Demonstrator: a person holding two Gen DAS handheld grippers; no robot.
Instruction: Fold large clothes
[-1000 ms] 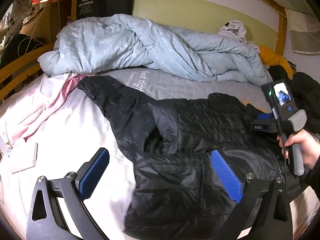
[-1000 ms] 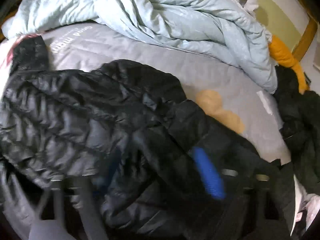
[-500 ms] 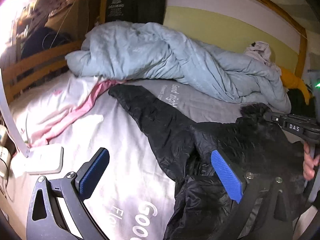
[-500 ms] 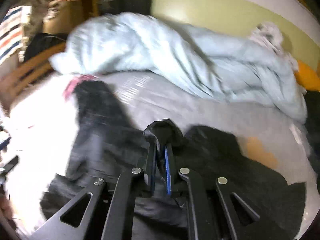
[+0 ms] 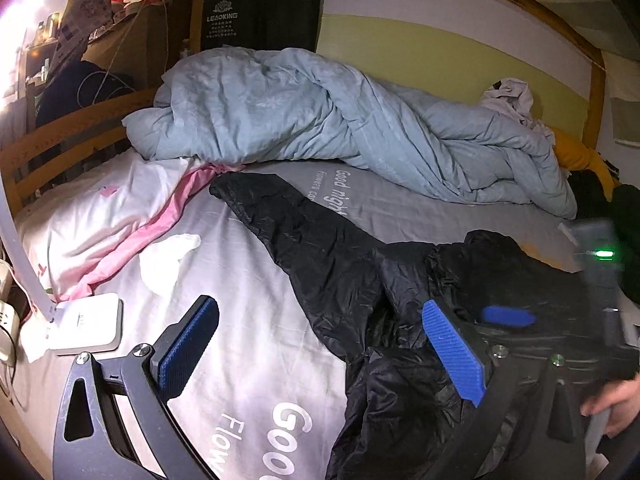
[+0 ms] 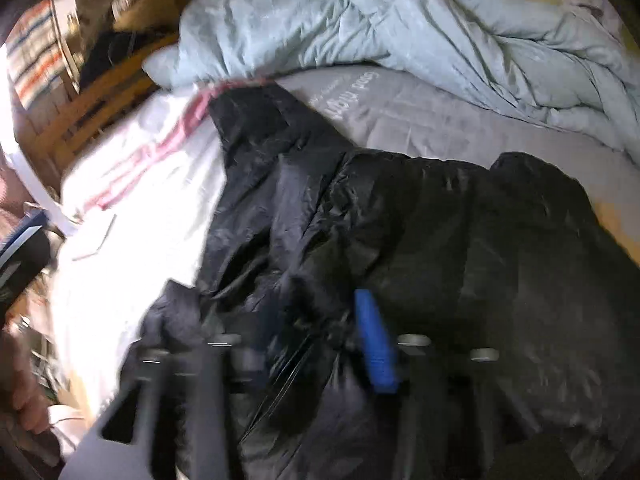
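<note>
Bed (image 5: 256, 364): black jacket (image 5: 360, 280) seemingly under right tool (image 6: 320, 332).

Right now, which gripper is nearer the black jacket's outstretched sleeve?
Left. The left gripper hangs open over the sheet just beside the sleeve. The right gripper, jaws just opened, sits over the jacket's bunched body, farther from it.

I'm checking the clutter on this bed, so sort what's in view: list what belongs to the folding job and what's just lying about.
Belongs to the job:
- black puffer jacket, spread on the bed
- left gripper, open
- right gripper, its jaws just opened, jacket fabric loose between them

Just lying about:
- light blue duvet
- pink and white cloth
- white box
- orange cloth
</note>
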